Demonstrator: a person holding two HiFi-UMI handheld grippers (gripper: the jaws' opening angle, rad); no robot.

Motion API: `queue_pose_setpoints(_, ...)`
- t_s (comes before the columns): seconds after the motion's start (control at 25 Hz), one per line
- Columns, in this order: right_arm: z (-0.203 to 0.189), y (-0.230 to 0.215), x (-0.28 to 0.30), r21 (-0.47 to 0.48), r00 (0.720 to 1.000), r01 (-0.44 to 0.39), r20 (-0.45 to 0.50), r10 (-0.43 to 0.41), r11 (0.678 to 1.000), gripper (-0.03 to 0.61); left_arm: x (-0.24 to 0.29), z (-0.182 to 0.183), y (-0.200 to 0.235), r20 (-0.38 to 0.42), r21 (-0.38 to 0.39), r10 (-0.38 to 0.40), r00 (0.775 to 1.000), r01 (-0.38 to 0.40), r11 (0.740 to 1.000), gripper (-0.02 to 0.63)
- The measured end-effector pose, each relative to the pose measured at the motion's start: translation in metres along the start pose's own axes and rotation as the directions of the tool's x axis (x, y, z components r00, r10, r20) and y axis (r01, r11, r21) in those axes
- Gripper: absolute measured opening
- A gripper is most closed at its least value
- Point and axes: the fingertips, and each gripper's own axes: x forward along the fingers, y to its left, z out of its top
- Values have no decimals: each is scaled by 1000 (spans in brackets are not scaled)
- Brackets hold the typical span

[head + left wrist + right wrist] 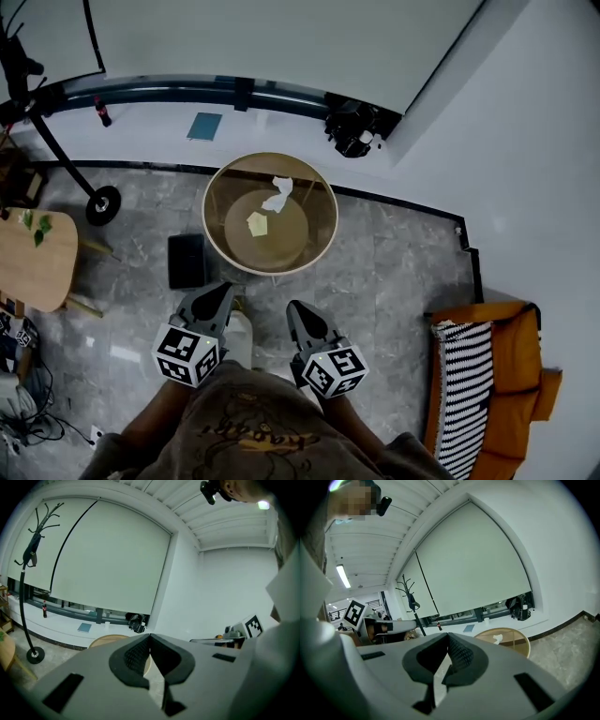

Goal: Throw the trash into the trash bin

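We find the left gripper [223, 292] clenched, its jaw tips meeting with nothing between them, and the right gripper [300, 314] likewise closed and empty. Both are held close to the person's body and point towards the round table [324, 201]. The trash is not yet picked up. A crumpled white paper [278, 193] lies towards the table's far side and a yellowish scrap [258, 223] nearer its middle; we cannot tell whether the scrap rests on the top or on a lower shelf. A dark square container [186, 261] stands on the floor just beside the table's left edge, and we judge it to be the bin. The step in hand is the approach. We advise opening the jaws before reaching the table, taking one piece at a time, and closing on its raised folds.
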Motion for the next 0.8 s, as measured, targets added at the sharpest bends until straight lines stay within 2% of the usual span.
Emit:
queue_pose_setpoints(0.28, 28, -17, 63, -4, 1000, -1, -21, 0, 1000, 18, 42, 27, 46, -14, 14, -9, 1000, 9, 1000, 18)
queue_pose_setpoints(0.52, 60, -32, 113, -11, 1000, 20, -15, -20, 1000, 18, 79, 59, 81, -4, -9, -67, 998, 67, 998, 18)
queue_pose_setpoints(0.8, 89, -50, 159, -10, 998, 64, 8, -64, 998, 18, 121, 87, 120, -24, 31, -94, 995, 95, 995, 18)
